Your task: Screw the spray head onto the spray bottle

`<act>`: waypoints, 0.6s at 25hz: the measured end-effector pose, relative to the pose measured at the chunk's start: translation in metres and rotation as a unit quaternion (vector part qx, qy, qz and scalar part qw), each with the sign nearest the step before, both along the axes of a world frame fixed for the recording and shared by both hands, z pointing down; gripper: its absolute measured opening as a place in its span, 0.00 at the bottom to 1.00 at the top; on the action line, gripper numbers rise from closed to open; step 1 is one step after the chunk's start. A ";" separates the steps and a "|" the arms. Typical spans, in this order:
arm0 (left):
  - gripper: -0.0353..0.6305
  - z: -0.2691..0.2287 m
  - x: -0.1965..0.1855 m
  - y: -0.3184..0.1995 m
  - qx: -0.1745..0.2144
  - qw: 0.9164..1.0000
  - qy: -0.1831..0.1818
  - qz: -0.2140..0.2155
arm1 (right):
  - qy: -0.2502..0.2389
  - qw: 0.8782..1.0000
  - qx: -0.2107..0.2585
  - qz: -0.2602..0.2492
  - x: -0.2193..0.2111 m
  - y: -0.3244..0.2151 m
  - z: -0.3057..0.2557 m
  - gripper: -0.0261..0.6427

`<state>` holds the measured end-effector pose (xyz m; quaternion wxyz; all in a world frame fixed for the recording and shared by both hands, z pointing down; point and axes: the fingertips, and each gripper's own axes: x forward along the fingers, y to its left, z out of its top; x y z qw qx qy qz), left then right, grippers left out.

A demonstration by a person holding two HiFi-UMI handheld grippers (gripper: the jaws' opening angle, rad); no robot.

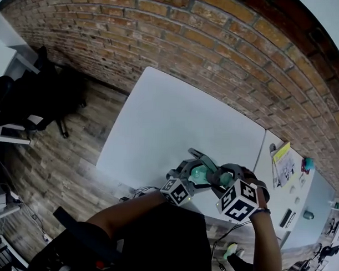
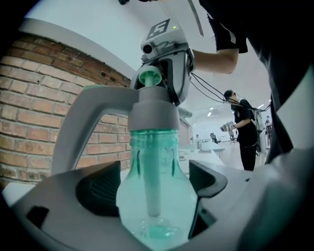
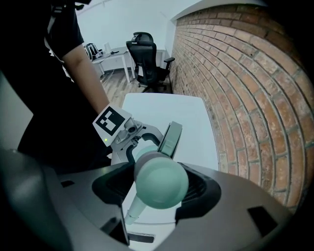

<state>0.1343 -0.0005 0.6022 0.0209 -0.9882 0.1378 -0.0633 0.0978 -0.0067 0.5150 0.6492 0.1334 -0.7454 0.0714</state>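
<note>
A translucent green spray bottle (image 2: 154, 196) stands upright between the jaws of my left gripper (image 2: 154, 182), whose pads lie against its bulging sides. The grey spray head (image 2: 152, 112) sits on the bottle's neck, with its long lever (image 2: 81, 122) arching down to the left. From above, my right gripper (image 3: 161, 184) points straight down, shut on the head's round green top (image 3: 161, 180). In the head view, the bottle (image 1: 199, 172) is held above the white table's near edge (image 1: 157, 176), between the left gripper (image 1: 195, 175) and the right gripper (image 1: 226, 178). The right gripper view shows the left gripper's marker cube (image 3: 111, 121) below.
A brick wall (image 1: 178, 43) runs along the table's far side. A second table (image 1: 292, 186) with papers and small items adjoins on the right. A black office chair (image 1: 32, 94) stands on the wood floor at the left. A person (image 2: 245, 127) stands far off.
</note>
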 end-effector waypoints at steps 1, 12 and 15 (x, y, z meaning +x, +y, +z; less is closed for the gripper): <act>0.71 -0.001 -0.001 0.000 -0.002 1.000 -0.003 0.000 | -0.004 1.000 0.001 0.004 0.000 0.000 0.000 0.43; 0.59 -0.011 0.005 0.002 0.015 1.000 -0.019 0.019 | 0.006 0.994 0.006 -0.110 0.005 0.000 -0.032 0.44; 0.59 -0.005 0.005 0.003 0.017 0.999 -0.018 0.022 | 0.031 0.987 -0.014 -0.156 0.008 0.009 -0.021 0.44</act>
